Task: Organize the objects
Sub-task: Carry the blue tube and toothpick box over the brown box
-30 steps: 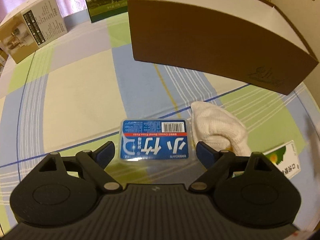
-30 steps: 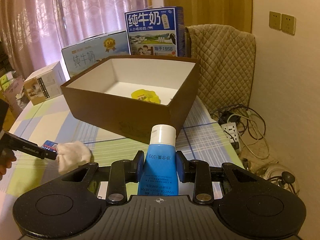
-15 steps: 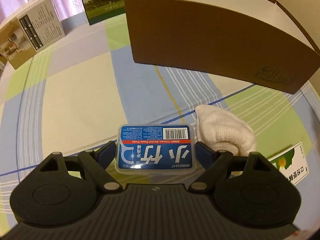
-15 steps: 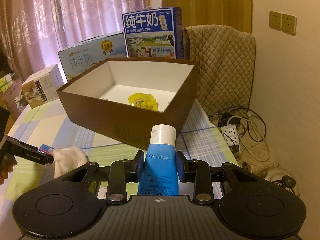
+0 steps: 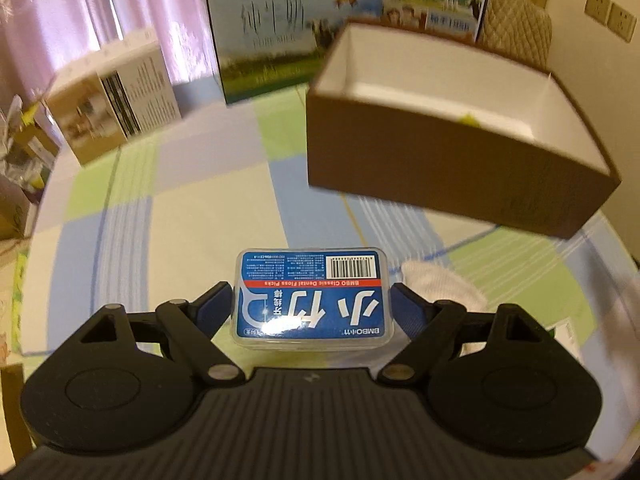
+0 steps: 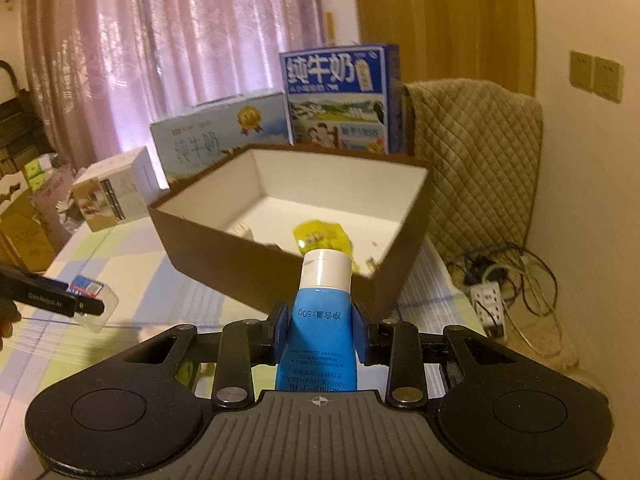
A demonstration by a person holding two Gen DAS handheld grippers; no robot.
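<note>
Floss picks in a clear case (image 5: 313,294) sit at the lower middle of the left wrist view, clamped between the left gripper (image 5: 312,304) pads and raised off the checked tablecloth (image 5: 208,240). Just right of it lies a white cloth (image 5: 440,284). In the right wrist view, the right gripper (image 6: 319,330) holds a blue hand cream tube (image 6: 320,320), jaws narrow, cap pointing toward the brown box (image 6: 280,276) at centre. Inside the box lies a yellow packet (image 6: 320,234). Milk cartons (image 6: 340,96) stand behind it.
</note>
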